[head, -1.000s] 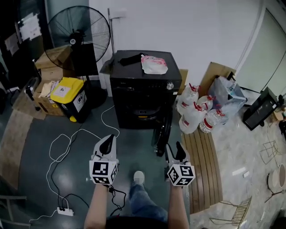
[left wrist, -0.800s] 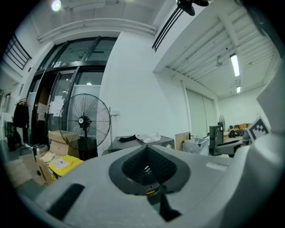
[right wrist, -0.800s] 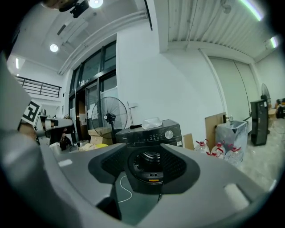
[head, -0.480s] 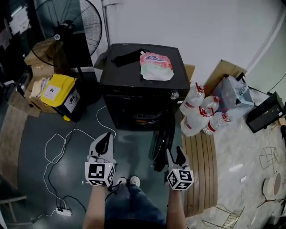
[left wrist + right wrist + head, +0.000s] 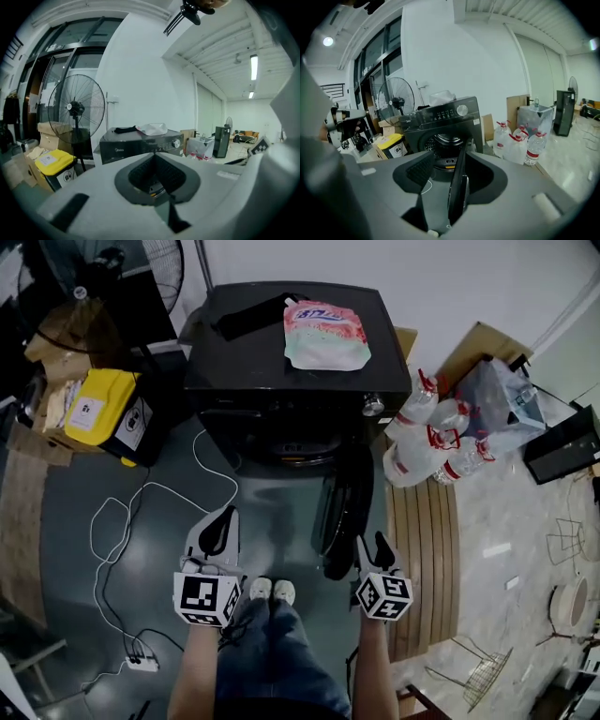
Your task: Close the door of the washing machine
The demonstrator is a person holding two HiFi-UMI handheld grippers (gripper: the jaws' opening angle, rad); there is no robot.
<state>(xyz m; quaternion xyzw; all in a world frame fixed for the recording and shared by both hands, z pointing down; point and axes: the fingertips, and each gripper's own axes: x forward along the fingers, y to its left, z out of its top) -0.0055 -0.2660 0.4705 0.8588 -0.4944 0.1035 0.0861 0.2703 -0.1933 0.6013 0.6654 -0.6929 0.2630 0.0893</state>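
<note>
The black front-loading washing machine (image 5: 291, 352) stands against the wall, and its drum opening shows in the right gripper view (image 5: 440, 140). Its round door (image 5: 342, 512) hangs open, swung out toward me, edge-on. My right gripper (image 5: 373, 547) is open just right of the door's free end; in the right gripper view the door edge (image 5: 458, 180) lines up between the jaws, not clamped. My left gripper (image 5: 217, 523) is open and empty, over the floor left of the door. In the left gripper view the machine (image 5: 140, 143) lies straight ahead.
A pink detergent pouch (image 5: 323, 334) and a black cloth (image 5: 248, 315) lie on the machine. Water bottles (image 5: 431, 437) and wooden slats (image 5: 422, 549) are on the right. A yellow bin (image 5: 98, 413), boxes and a fan (image 5: 75, 110) stand on the left. A white cable (image 5: 122, 521) crosses the floor.
I have stepped closer to the washing machine, which now fills more of the head view. Both grippers hold the same open pose. The door stays open.
</note>
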